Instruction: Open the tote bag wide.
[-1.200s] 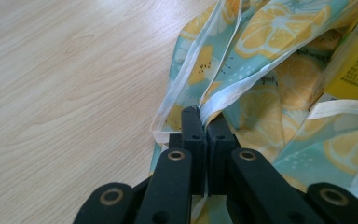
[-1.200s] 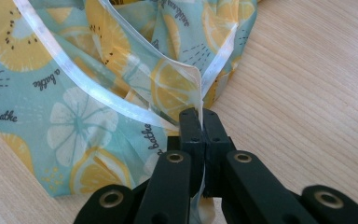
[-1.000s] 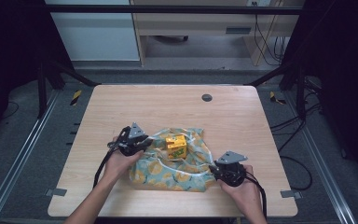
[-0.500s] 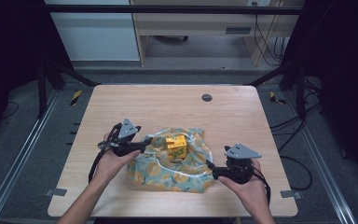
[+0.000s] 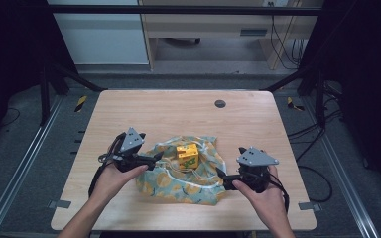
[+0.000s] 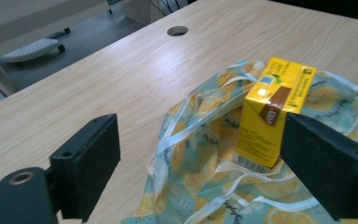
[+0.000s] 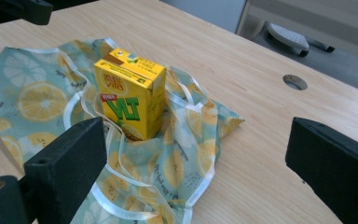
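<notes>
Wooden table [image 5: 144,111], lemon-print bag [image 5: 178,181] crumpled near centre, yellow carton [image 5: 187,154] upright on it. Left gripper [image 5: 155,159] and right gripper [image 5: 222,174] just opened, gripping nothing.

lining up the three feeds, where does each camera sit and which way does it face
High view: above the person's side, looking forward and down on the table; both forearms, left gripper, right gripper.
Left gripper view: on that gripper, facing the yellow carton and lemon-print bag; open black jaws.
Right gripper view: likewise, from the opposite side; open jaws.
All share carton and bag.
</notes>
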Motion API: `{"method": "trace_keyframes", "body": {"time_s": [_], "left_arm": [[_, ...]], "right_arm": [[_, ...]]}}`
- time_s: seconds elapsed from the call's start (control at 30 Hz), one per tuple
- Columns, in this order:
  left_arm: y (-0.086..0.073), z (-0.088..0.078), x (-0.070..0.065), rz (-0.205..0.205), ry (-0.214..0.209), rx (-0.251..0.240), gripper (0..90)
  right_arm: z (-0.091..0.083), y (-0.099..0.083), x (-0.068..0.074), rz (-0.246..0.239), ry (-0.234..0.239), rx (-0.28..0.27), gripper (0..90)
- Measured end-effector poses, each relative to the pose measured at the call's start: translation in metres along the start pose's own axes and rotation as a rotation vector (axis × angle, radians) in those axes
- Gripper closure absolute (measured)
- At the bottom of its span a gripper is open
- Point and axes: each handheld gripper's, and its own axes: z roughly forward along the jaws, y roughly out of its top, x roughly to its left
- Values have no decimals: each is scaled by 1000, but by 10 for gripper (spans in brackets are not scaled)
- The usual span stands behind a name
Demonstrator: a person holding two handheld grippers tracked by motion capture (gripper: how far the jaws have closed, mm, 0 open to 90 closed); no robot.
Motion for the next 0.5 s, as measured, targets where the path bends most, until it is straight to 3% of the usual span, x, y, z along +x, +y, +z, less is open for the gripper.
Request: {"method": "trace_keyframes", "body": {"time_s": [0.07,0.3,0.37,0.47,0.5], "left_arm": [[0,-5,-1,20,5,4,93],[-5,-23,-2,16,12,-3,65],[-8,-28,0,16,19,3,62],[-15,-34,4,10,30,8,58],[-18,-36,5,7,35,12,58]], "right_arm": [[-3,2,1,-2,-3,-8,49],[-14,2,-2,3,-24,-18,45],[-17,0,-4,10,-44,-17,45],[-24,-7,-11,48,-110,-17,48],[-24,-7,-11,48,-110,-17,48]]}}
